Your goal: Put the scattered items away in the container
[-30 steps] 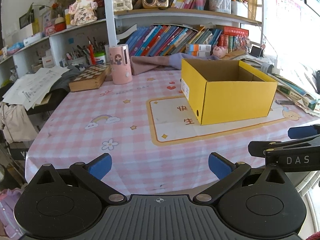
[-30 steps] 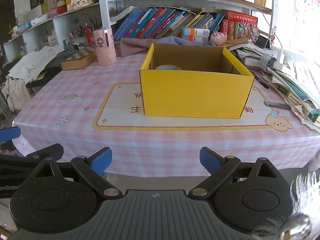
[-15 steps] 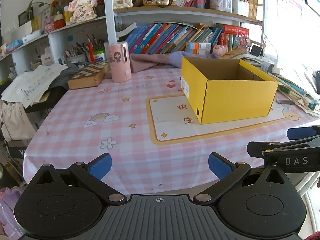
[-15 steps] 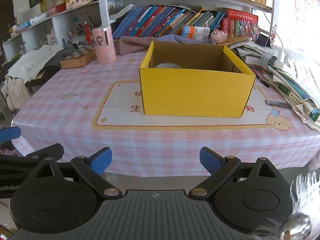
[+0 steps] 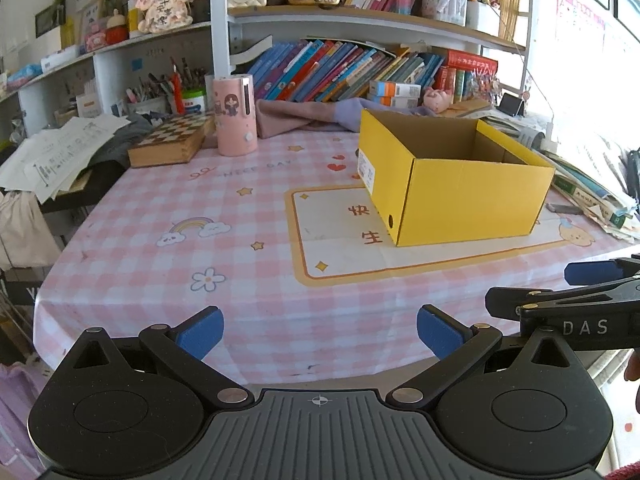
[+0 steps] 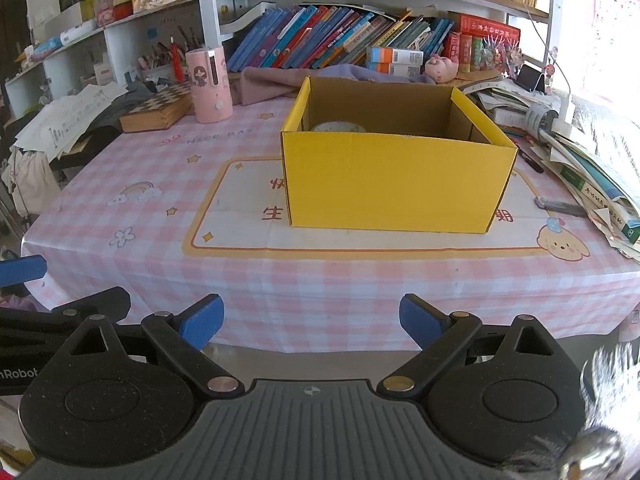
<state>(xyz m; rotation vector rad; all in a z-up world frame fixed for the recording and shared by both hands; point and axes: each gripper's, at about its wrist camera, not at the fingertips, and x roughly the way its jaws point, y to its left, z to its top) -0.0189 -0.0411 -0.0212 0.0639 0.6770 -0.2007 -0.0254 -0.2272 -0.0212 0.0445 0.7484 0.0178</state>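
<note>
A white bookshelf (image 6: 208,8) crammed with books backs the pink-checked table (image 6: 132,152); daylight floods from the right.

Two black hand-held tongs with blue pads

The left tongs (image 5: 320,330) and right tongs (image 6: 310,320) share a ribbed grey-black base, round speckled black housings, triangular cut-outs, silver rivets and blue fingertips (image 6: 202,320). White "DAS" lettering marks the right one's side.

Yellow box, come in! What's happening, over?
Left gripper and right gripper open, empty. Yellow box upright on the tablecloth, something round inside. Nothing blocking.
</note>
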